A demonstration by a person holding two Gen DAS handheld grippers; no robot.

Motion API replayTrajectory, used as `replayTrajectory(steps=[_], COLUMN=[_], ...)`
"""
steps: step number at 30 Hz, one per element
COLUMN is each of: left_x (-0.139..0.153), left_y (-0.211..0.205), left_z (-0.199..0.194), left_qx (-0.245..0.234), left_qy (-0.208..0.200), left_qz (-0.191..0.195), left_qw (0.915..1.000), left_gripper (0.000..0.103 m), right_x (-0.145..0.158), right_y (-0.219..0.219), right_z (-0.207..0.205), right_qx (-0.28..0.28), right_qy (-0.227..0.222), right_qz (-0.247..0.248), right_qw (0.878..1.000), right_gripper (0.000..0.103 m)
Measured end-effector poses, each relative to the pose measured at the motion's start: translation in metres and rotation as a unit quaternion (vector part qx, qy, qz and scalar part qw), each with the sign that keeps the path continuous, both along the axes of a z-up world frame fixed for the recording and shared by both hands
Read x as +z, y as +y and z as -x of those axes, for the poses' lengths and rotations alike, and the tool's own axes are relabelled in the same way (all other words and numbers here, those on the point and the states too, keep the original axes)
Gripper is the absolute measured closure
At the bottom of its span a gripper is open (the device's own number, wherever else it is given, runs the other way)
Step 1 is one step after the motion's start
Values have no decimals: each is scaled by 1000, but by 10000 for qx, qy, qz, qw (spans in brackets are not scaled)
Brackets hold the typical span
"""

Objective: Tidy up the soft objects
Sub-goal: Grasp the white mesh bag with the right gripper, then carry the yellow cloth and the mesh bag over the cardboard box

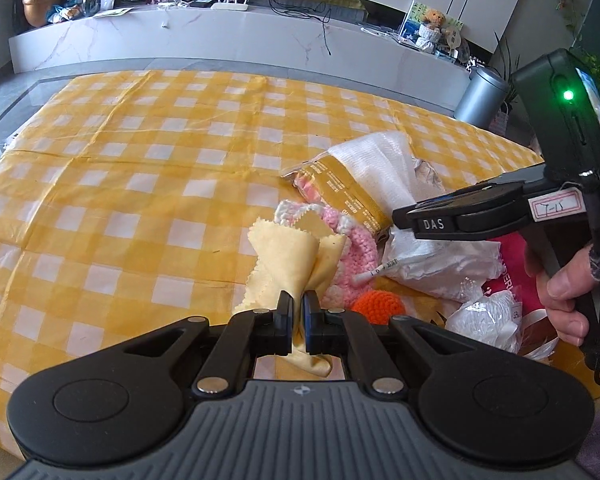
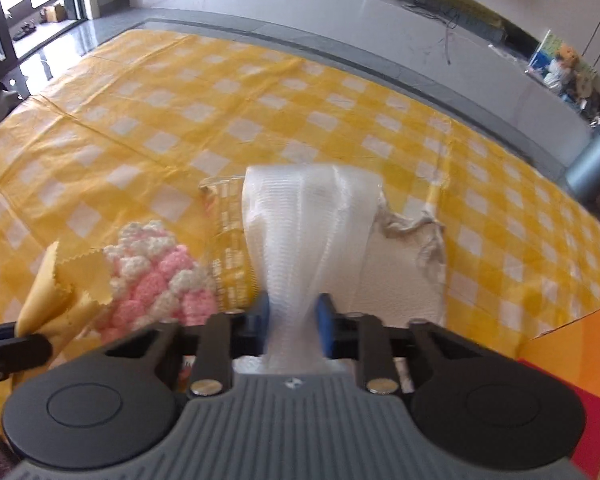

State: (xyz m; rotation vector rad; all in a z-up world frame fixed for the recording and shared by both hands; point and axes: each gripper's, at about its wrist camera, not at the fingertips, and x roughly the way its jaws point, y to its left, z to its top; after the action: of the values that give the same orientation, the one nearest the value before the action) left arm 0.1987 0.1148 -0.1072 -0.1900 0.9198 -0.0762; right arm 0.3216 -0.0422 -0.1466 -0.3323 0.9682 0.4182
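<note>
Soft objects lie heaped on a yellow checked cloth (image 1: 140, 140). The left gripper (image 1: 296, 312) is clamped on a pale yellow cloth (image 1: 288, 252), raised clear of the heap, apparently for sorting. The right gripper (image 2: 292, 320) pinches a white mesh cloth (image 2: 308, 220) beside the pink crochet piece (image 2: 160, 280).

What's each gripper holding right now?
Left gripper shut on yellow cloth. Right gripper shut on white mesh cloth. Pink knit piece between them.

- Yellow-and-white checked tablecloth (image 1: 140, 168): bears all items.
- Pink-and-white crocheted piece (image 2: 160, 276): left of white mesh cloth (image 2: 308, 216).
- Pale yellow pinked-edge cloth (image 1: 288, 256): before the crocheted piece, left of orange crocheted ball (image 1: 376, 306).
</note>
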Motion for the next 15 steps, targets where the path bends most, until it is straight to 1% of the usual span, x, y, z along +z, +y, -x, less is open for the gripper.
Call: replayTrajectory(steps=[2, 5, 12, 15], left_x=[5, 15, 53, 70], left_y=[0, 0, -13, -22], left_z=[3, 8, 28, 39], left_qx=[19, 35, -49, -153], left_qy=[-23, -92, -374, -465], left_qz=[14, 31, -3, 129], left_qw=[10000, 9999, 9993, 9987], left_gripper=[97, 97, 97, 97], right_x=[7, 23, 71, 92], right_y=[1, -2, -28, -44], right_z=[9, 20, 49, 68], right_qx=[85, 153, 44, -34], right_qy=[-138, -302, -481, -556], right_qz=[2, -64, -554, -750], right_qw=[9999, 9994, 9973, 9956], right_gripper=[102, 103, 103, 103])
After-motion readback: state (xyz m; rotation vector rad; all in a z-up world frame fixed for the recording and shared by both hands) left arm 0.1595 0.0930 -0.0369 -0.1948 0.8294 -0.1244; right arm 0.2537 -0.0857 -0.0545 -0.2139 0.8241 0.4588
